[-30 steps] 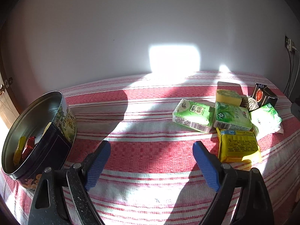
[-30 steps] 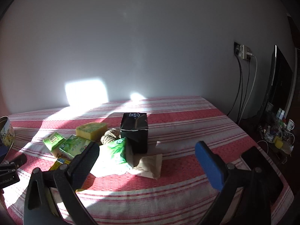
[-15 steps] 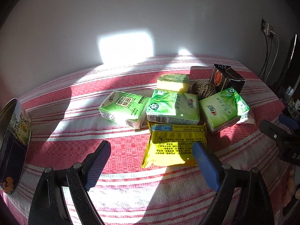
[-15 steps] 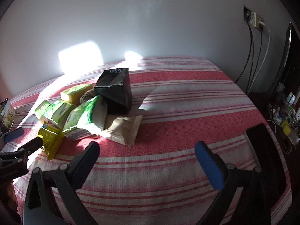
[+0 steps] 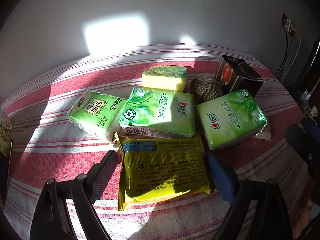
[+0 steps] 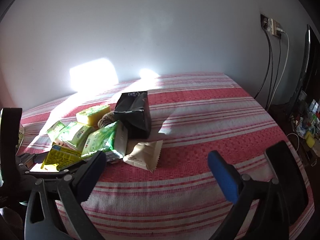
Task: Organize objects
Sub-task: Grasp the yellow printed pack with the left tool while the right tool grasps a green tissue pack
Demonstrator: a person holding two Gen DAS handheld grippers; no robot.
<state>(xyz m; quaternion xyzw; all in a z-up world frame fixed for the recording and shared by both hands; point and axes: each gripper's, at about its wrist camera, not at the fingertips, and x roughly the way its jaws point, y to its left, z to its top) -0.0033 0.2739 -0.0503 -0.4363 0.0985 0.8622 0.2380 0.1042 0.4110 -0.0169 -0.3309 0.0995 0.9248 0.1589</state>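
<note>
A pile of objects lies on the red-and-white striped cloth. A yellow packet lies nearest, between the open jaws of my left gripper, which do not touch it. Behind it are three green tissue packs, a yellow-green sponge, a twine ball and a black box. My right gripper is open and empty, right of the pile. In its view I see the black box, a beige sachet and the yellow packet.
The edge of a printed tin shows at the far left. A white wall stands behind the table. Cables hang from a wall socket at the right, above a cluttered shelf. A dark phone-like slab lies by the right gripper.
My left gripper has swung right, away from the tin, and moved in low over the pile until its jaws straddle the yellow packet. The right gripper has shifted only slightly and stays open.
</note>
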